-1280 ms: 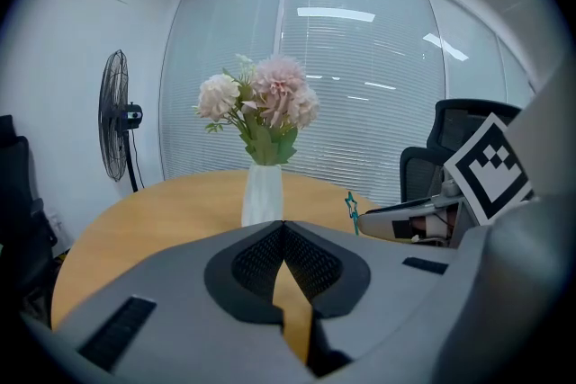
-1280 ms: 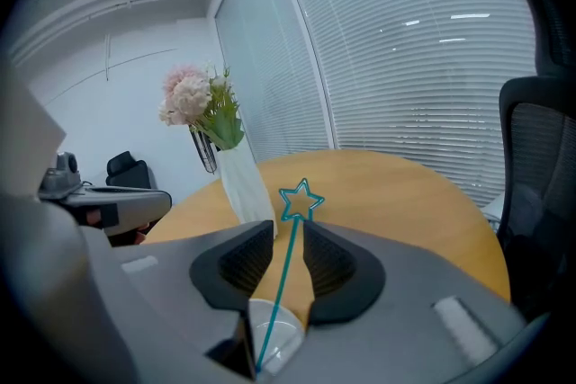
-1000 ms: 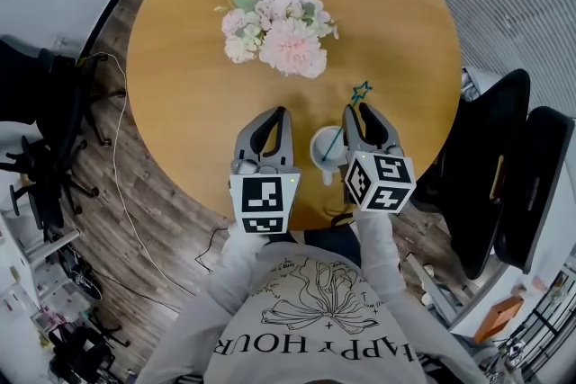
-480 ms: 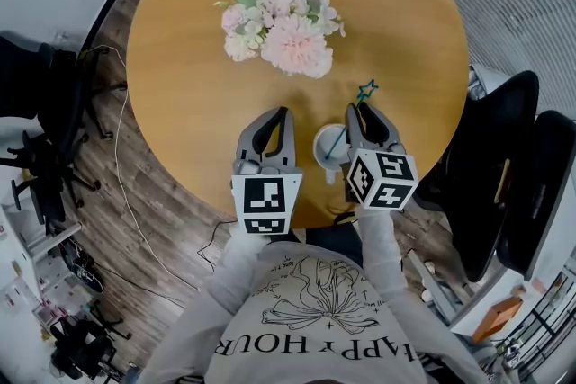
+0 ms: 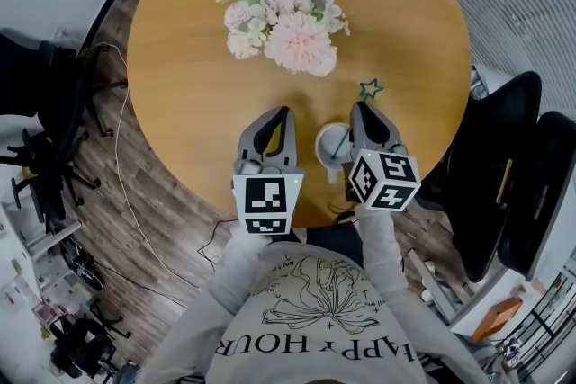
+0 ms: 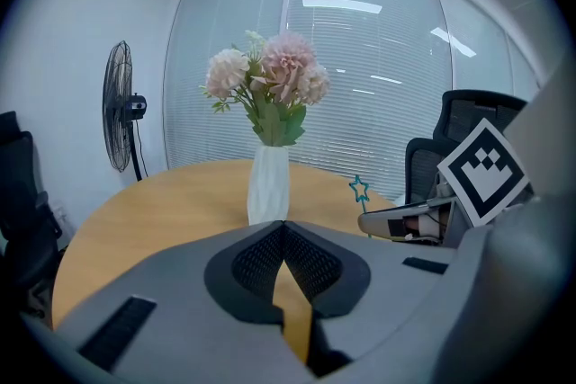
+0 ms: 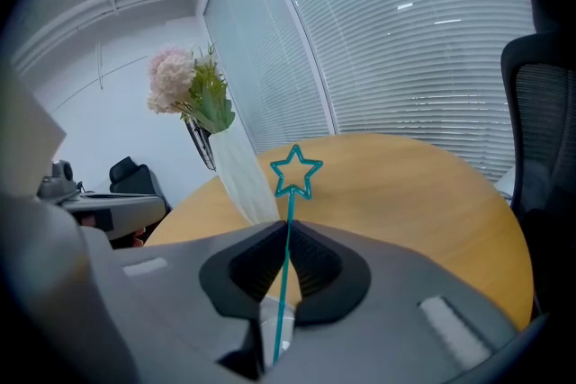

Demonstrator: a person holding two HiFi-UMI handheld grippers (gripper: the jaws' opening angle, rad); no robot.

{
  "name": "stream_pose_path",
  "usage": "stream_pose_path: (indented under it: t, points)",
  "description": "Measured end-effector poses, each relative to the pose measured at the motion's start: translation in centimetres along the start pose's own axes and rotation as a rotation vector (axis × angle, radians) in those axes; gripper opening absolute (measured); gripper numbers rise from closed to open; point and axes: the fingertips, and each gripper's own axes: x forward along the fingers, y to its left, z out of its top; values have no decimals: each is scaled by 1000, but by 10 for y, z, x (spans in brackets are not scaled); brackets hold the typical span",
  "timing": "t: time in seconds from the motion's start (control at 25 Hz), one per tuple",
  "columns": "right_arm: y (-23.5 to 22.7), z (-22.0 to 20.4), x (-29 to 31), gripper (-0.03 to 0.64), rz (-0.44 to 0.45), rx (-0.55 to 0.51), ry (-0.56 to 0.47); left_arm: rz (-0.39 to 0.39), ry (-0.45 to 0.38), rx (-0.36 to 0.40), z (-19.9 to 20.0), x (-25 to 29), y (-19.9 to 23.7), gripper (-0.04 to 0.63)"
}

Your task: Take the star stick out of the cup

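Stick (image 7: 285, 270) pinched, lift from cup (image 5: 319, 148) pending
Right gripper (image 7: 288, 227): jaws have just been closing and now clamp the shaft under the star; stick's foot sits in the cup, just below these jaws and on their left. Left gripper (image 6: 283, 227): jaws together, empty, parked beside the cup's other side. Judged step: grasp made; next, a steady pull up along the slanted shaft, lest the cup tip. Right gripper view alone shows the clamp; head view alone shows the cup between both grippers.

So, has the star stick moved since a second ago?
No. Against the flowers, the star stick holds the same spot, its foot in the cup; only the view shifted slightly.
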Motion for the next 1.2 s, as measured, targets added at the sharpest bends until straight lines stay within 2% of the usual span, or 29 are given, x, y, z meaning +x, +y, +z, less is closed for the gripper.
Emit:
stream_pose_path:
  t: [0.6,1.2]
  points:
    - [8,26,-30,15,-20,22,-96,-14,-71,7,21,-19,3,6]
    - [35,67,-67,15,-29,-26,-215,-23,-175,18,58,-54,7,6]
